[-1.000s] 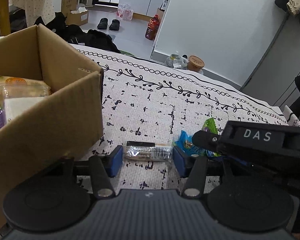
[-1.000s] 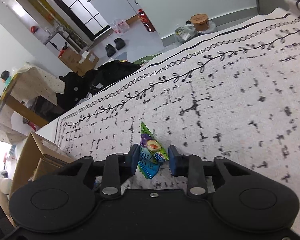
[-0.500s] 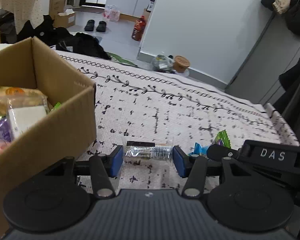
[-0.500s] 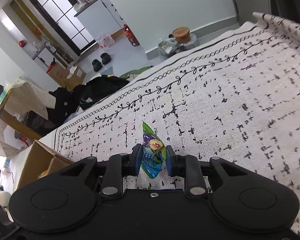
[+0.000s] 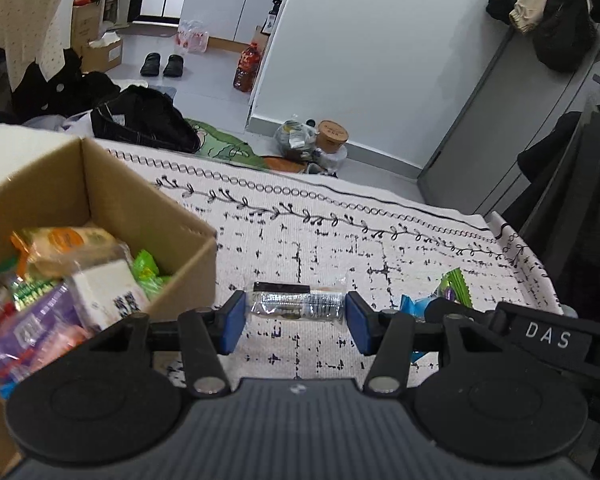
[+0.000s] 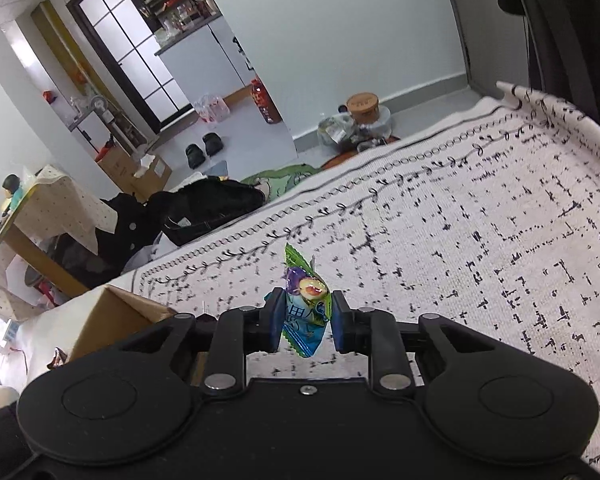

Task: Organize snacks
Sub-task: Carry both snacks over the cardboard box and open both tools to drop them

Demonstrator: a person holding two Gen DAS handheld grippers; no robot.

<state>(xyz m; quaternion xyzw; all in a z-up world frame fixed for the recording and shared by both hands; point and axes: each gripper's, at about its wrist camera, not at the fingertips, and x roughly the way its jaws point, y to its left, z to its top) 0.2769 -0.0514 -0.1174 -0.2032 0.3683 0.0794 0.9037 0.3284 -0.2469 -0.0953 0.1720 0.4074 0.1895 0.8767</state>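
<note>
while the left gripper [image 5: 295, 316] clamps a clear, silver-glinting oblong snack packet [image 5: 296, 303] at lower centre, long axis running left to right between its blue pads, the right gripper [image 6: 305, 322] pinches a green-and-blue candy wrapper [image 6: 305, 300] upright, green tip toward the frame top. an open brown cardboard box [image 5: 148, 216] of snacks sits lower left on the white black-patterned cloth [image 5: 380, 240].
</note>
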